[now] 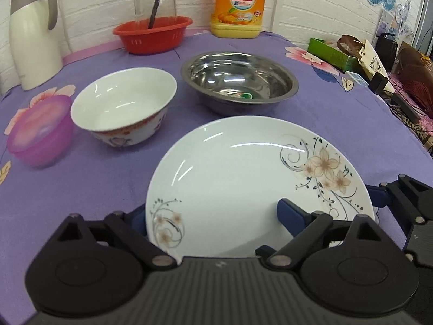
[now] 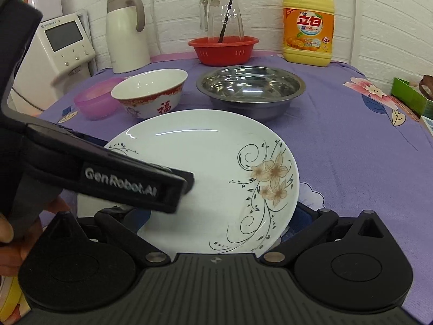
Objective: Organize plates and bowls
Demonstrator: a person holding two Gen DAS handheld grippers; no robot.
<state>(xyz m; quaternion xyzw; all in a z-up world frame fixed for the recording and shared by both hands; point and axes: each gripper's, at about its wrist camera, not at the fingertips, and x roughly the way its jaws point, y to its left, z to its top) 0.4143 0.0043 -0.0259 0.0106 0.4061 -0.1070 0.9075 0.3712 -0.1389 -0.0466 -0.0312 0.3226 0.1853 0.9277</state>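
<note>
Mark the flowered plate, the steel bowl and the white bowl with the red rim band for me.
flowered plate (image 1: 232, 178), left wrist view, on its bare white centre.
steel bowl (image 2: 250, 85), right wrist view, on the inner wall.
white bowl (image 2: 151, 103), right wrist view, on its outer side near the red band.

Glossy ceramic plate (image 1: 230, 168), shiny steel bowl (image 1: 239, 81), matt cloth (image 1: 94, 184)

Bright even light, glare streaks on plate (image 1: 243, 176), fisheye-curved edges.
</note>
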